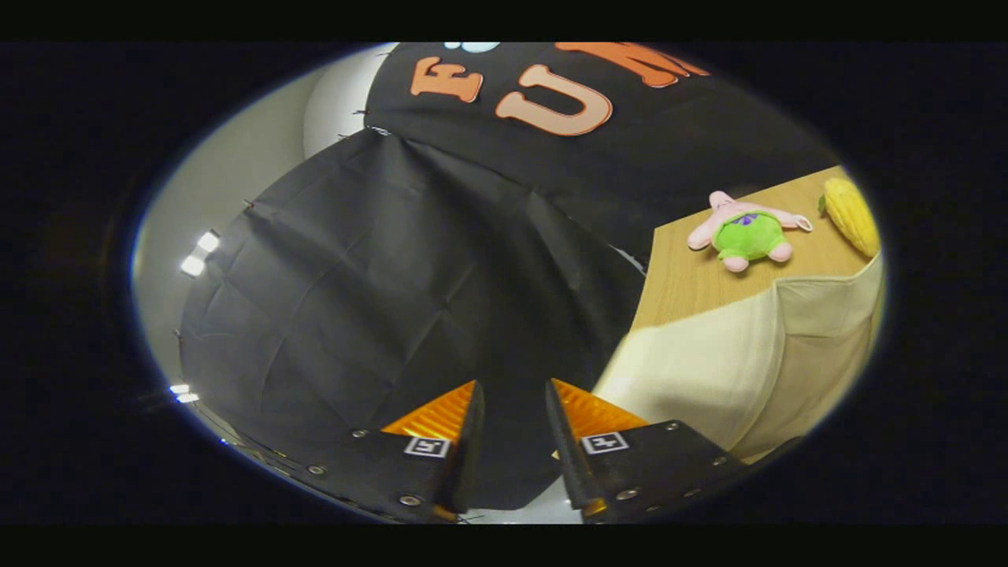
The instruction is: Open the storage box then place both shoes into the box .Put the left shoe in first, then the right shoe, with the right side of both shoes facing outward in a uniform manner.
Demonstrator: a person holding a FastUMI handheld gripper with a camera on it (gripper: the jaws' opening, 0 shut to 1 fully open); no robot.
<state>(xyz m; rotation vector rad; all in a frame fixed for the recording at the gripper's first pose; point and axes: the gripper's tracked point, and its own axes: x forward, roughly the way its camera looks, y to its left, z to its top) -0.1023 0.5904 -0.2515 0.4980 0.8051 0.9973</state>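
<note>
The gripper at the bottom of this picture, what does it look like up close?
The gripper has two wedge-shaped fingers that taper to points, with ribbed faces. Each sits on a dark flat plate fixed with small silver screws. A small square black-and-white marker is stuck on each plate, near the base of the finger. There is an empty gap between the fingers.

Black cloth wall (378, 276), wooden table (709, 276) with cream tablecloth (748, 362).
</note>
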